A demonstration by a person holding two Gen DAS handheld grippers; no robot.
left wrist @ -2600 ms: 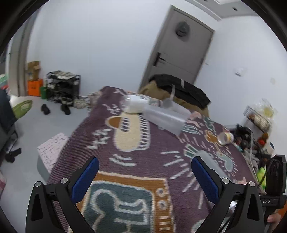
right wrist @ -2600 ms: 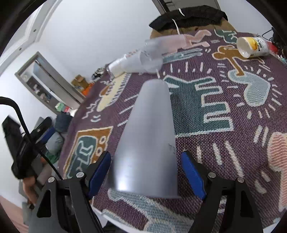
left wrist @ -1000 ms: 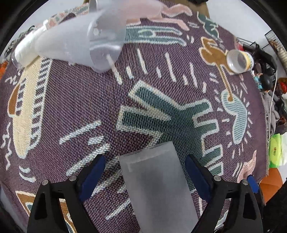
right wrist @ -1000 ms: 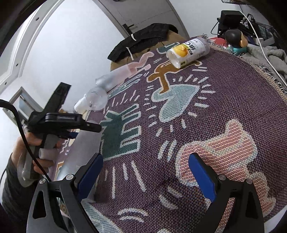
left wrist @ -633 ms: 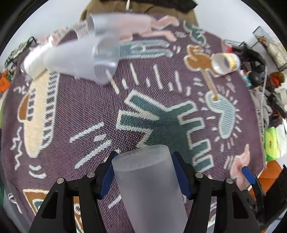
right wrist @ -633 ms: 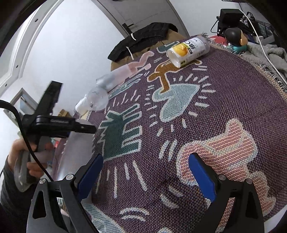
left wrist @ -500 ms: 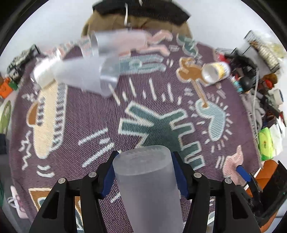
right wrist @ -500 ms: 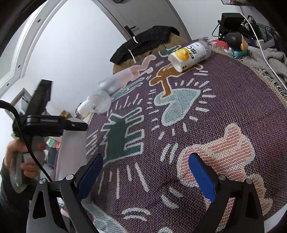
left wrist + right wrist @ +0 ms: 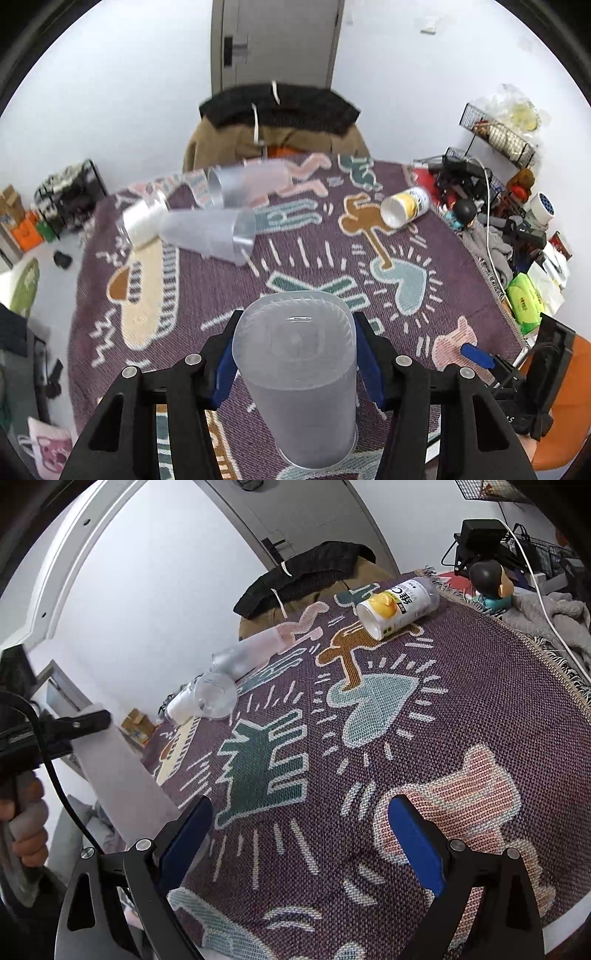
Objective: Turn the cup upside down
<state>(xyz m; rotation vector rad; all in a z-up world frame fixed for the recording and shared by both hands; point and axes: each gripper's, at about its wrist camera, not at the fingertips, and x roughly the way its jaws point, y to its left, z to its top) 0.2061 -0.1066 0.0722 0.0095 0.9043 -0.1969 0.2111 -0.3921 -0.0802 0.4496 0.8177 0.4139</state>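
Frosted plastic cup [image 9: 295,373] pinched between blue-padded fingers [image 9: 223,369] of left gripper [image 9: 295,360], held up over near end of bench, clear of blanket. Long axis running along the fingers, closed base pointing forward toward camera's far view, rim [image 9: 317,456] back near the gripper body. In right wrist view same cup [image 9: 122,775] seen at far left as a pale tapered column, tilted, narrow end up under the left gripper [image 9: 74,723], wide end down; person's hand [image 9: 26,819] wrapped on that gripper's handle.

Right gripper [image 9: 299,838] fingers [image 9: 415,843] spread wide, nothing between them, hovering above the pink figure on patterned purple blanket [image 9: 461,709] covering the bench.

Two more translucent cups lying on their sides at far left of blanket: one [image 9: 210,240] nested with a white cup [image 9: 142,221] at its wide end, another [image 9: 247,182] just behind it. Yellow-and-white canister [image 9: 404,206] on its side toward far right, well apart from the cups. Middle of blanket between these bare. Right bench edge fringed, with clutter just beyond: wire racks [image 9: 498,136], cables, green pack [image 9: 526,302], round-headed figurine [image 9: 493,581]. Chair draped with dark jacket [image 9: 277,109] at far edge, grey door [image 9: 275,40] behind.
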